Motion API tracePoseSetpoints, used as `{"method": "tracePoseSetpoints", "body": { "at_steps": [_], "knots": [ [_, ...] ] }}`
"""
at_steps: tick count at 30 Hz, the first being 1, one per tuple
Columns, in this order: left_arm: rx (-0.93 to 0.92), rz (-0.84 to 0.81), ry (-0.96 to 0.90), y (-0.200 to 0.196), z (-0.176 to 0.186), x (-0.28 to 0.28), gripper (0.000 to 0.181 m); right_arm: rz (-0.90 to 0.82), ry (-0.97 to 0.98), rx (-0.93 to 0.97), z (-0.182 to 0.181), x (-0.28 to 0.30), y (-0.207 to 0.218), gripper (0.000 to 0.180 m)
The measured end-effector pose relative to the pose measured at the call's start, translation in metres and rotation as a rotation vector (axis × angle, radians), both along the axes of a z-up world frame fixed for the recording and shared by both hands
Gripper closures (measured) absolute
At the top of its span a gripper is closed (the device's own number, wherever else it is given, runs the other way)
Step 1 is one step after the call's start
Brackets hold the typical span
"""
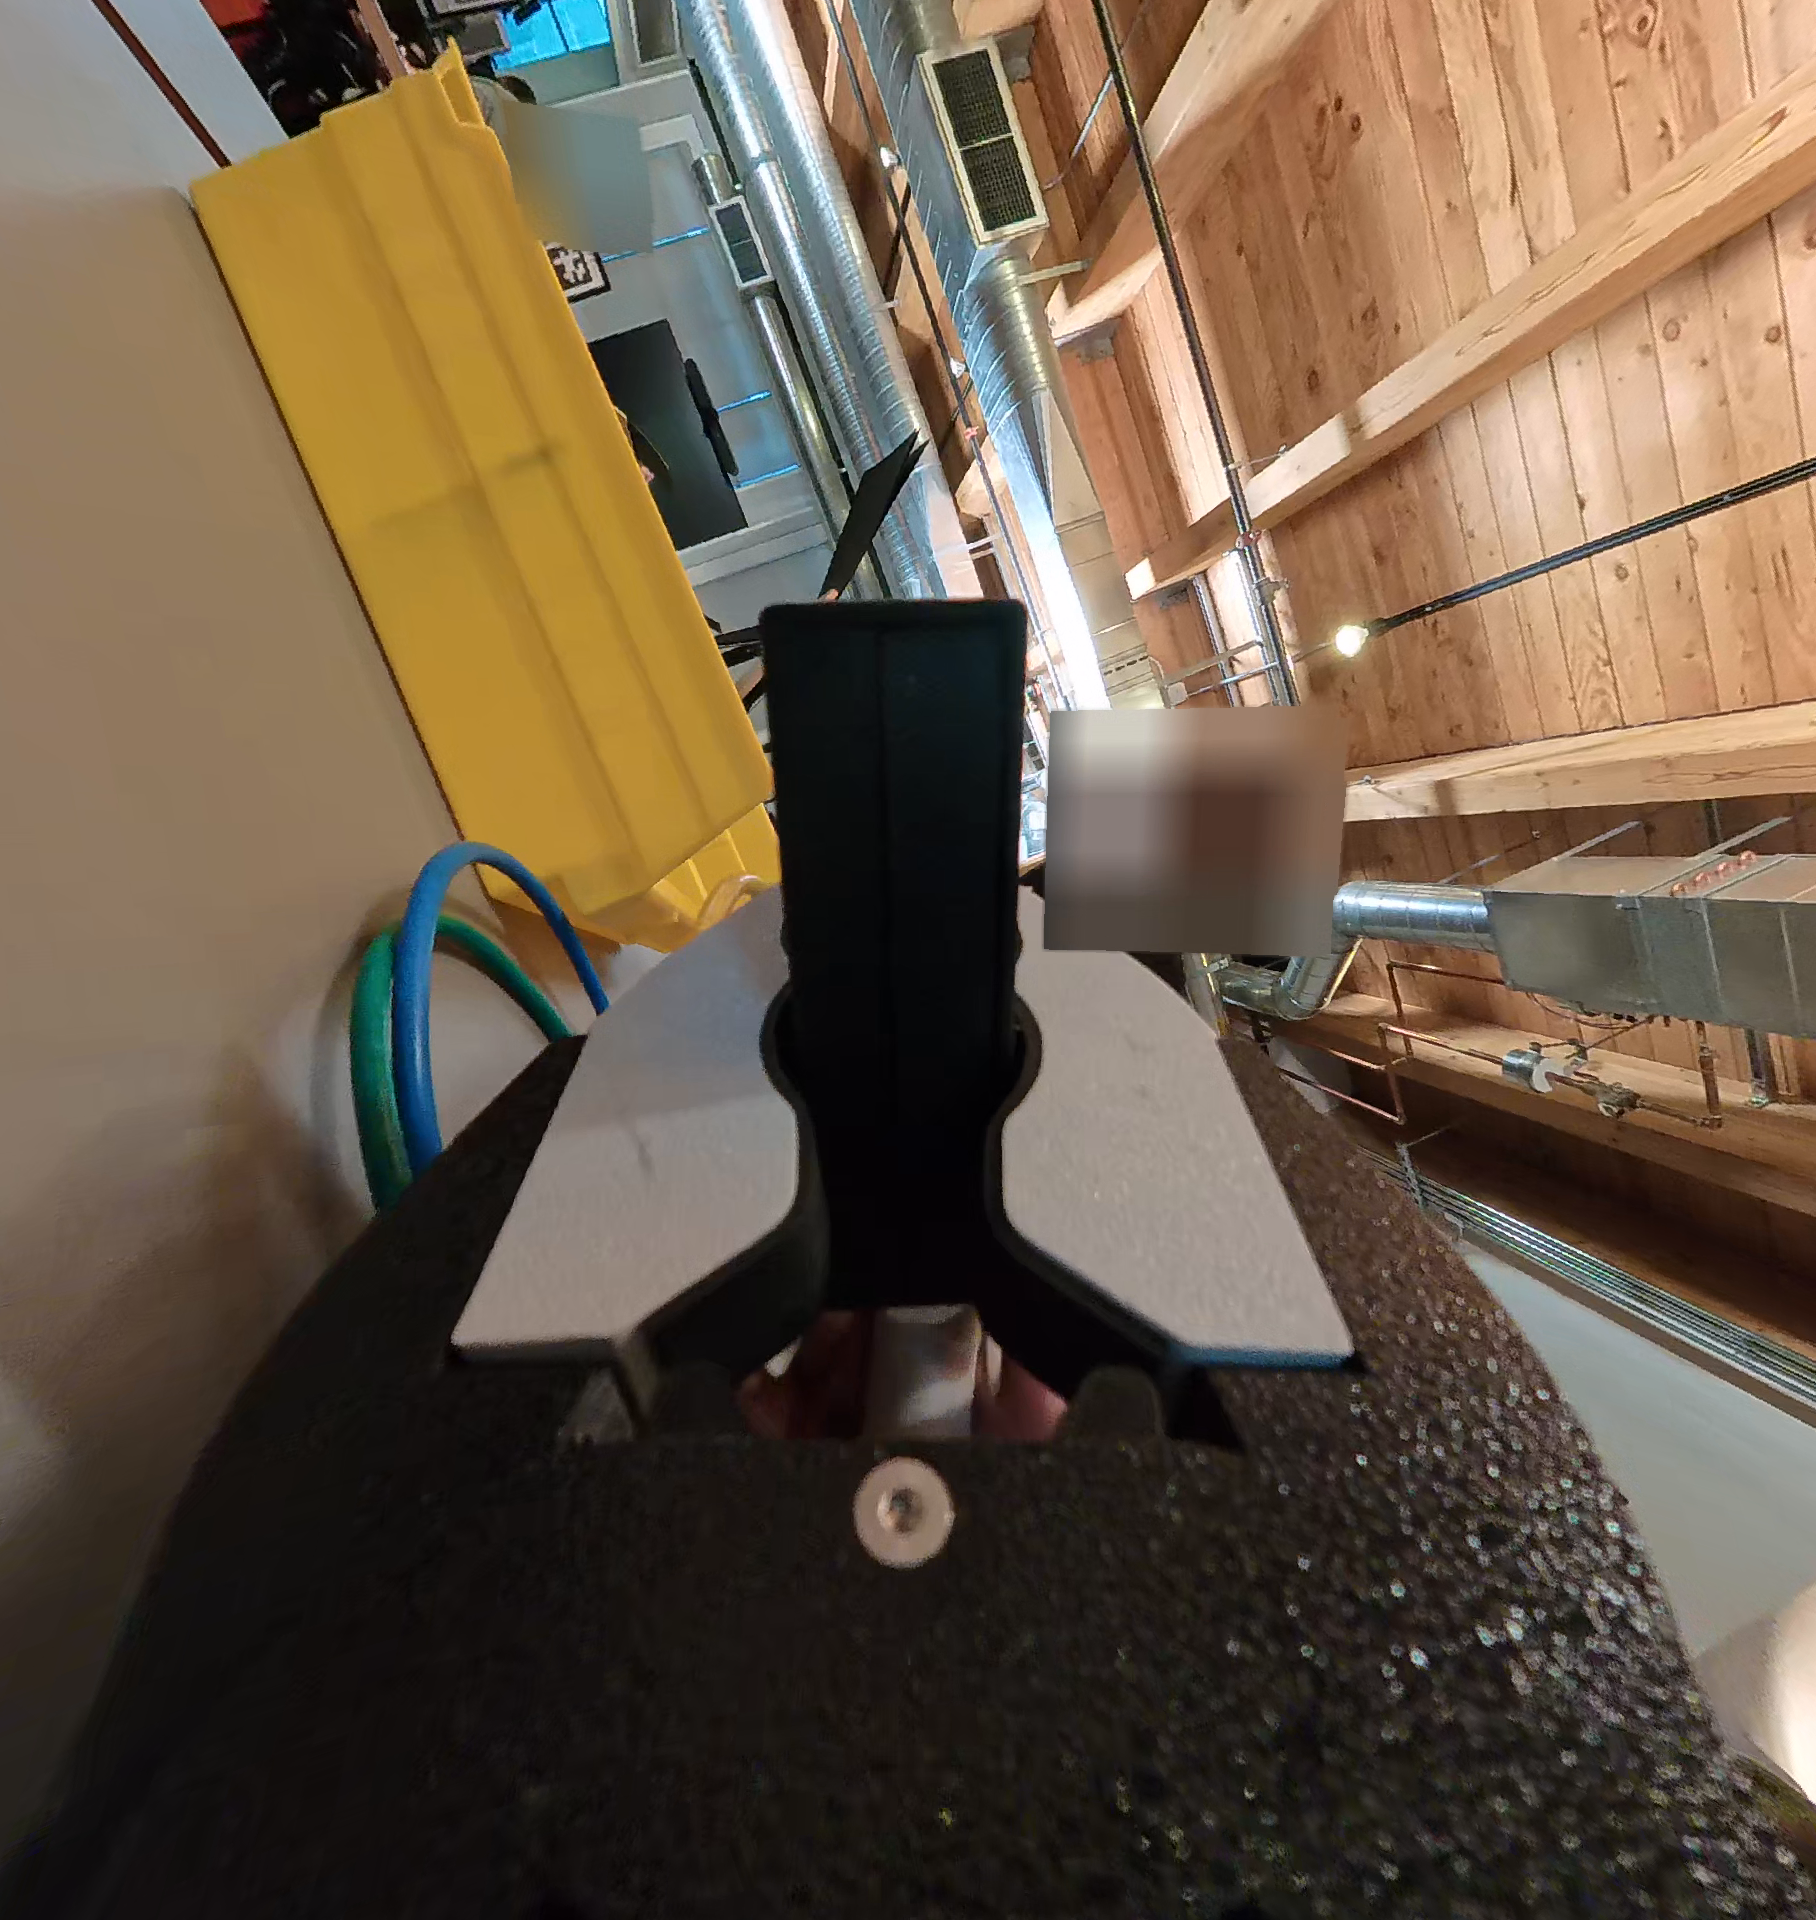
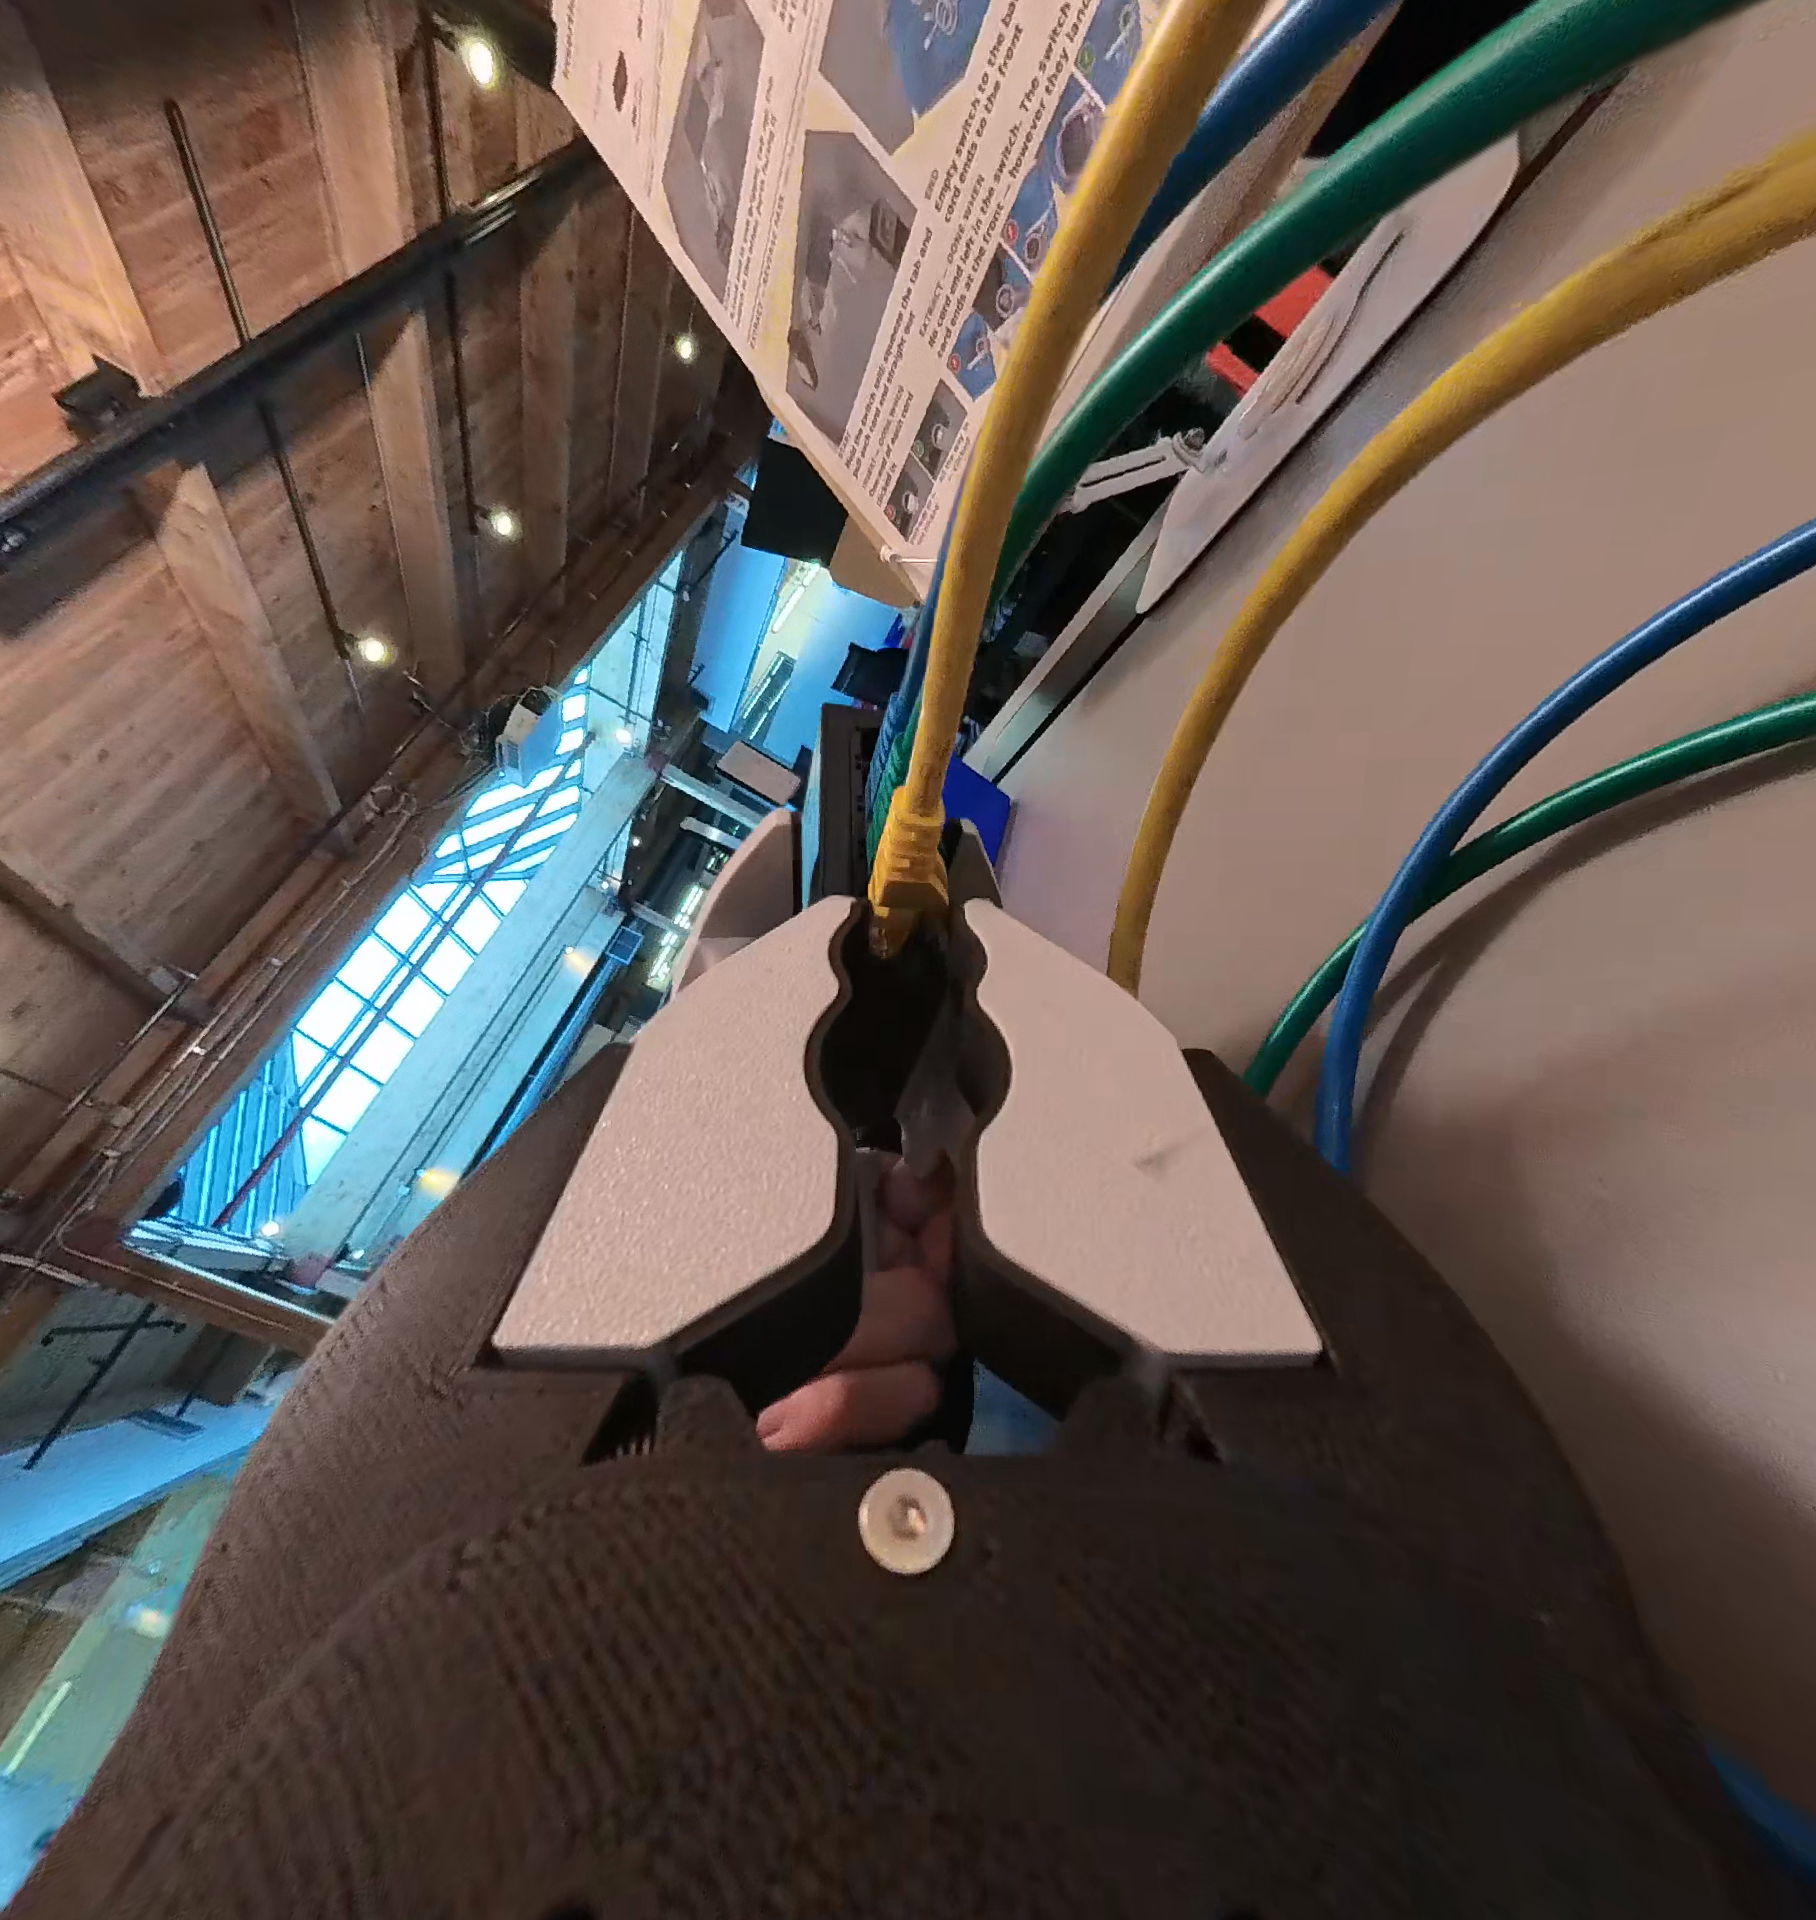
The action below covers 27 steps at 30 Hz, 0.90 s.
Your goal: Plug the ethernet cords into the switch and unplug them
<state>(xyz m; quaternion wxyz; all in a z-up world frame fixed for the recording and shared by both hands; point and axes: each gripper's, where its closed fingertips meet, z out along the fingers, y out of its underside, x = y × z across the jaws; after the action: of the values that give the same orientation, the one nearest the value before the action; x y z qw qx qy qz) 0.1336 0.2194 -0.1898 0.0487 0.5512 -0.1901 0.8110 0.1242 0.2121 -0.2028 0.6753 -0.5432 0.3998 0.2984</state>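
In the left wrist view my left gripper (image 1: pixel 893 935) is shut on the black switch (image 1: pixel 888 831), which stands up between its grey fingers (image 1: pixel 665 1122). In the right wrist view my right gripper (image 2: pixel 909 925) is shut on the plug of a yellow ethernet cord (image 2: pixel 909 862). The plug sits right at the edge of the switch (image 2: pixel 836 790); I cannot tell whether it is seated in a port. Green (image 2: pixel 1195 312) and blue (image 2: pixel 1226 114) cords run down to the switch beside it. A grey finger of the left gripper (image 2: pixel 764 862) shows beside the switch.
A yellow plastic bin (image 1: pixel 468 499) stands on the beige table (image 1: pixel 104 727), with blue (image 1: pixel 416 987) and green (image 1: pixel 374 1060) cord loops near it. More yellow, blue and green loops (image 2: pixel 1403 831) lie on the table (image 2: pixel 1610 1143). A printed instruction sheet (image 2: pixel 831 208) stands behind the switch.
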Motion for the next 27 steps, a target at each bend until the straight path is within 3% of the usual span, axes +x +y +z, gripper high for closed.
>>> {"method": "tracePoseSetpoints", "body": {
  "at_steps": [27],
  "knots": [
    [0.069,0.048,-0.021,0.0038,-0.0026,-0.0025,0.151,0.022,0.002,0.013,-0.0030,-0.0023,0.0057,0.165]
  ]
}}
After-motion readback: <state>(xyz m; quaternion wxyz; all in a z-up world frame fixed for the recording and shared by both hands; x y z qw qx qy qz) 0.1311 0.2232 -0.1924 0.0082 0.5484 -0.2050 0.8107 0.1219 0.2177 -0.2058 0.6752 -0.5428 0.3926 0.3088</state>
